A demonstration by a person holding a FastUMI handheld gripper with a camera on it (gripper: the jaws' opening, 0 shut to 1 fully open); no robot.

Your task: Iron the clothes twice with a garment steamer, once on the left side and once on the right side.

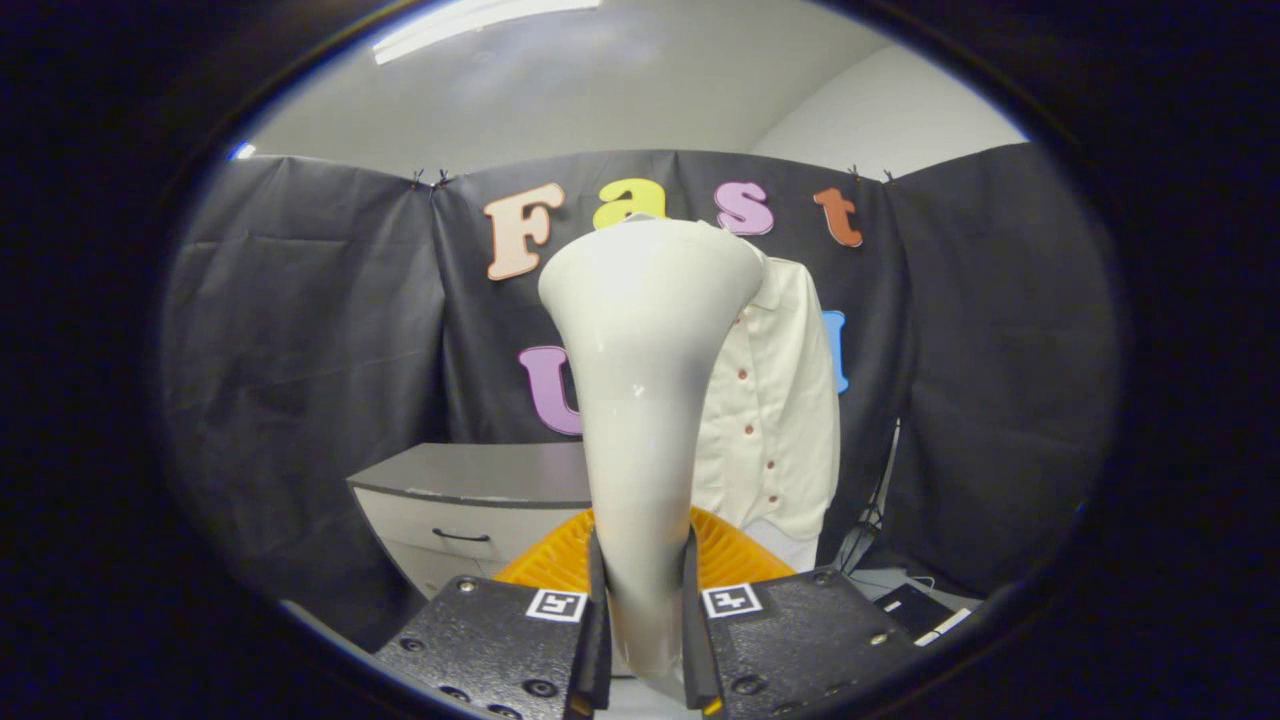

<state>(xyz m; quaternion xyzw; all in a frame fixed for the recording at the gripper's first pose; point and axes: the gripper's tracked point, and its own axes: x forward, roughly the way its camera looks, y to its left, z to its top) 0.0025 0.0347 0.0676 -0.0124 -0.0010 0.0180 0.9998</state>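
A cream garment steamer (645, 400) stands upright between my fingers, its narrow handle clamped by both and its wide head flaring at the top. My gripper (645, 620) is shut on that handle. Beyond the steamer hangs a cream shirt (775, 400) with a row of small reddish buttons, against the black cloth wall. The steamer's head covers the shirt's left part and collar; the shirt's right sleeve and front show beside it. The head looks a short way in front of the shirt, and I cannot tell if it touches.
A grey cabinet (470, 490) with a drawer handle stands below and left of the shirt. An orange ribbed object (740, 555) sits just behind my fingers. Cables (865, 530) and a dark device (915, 610) lie low on the right.
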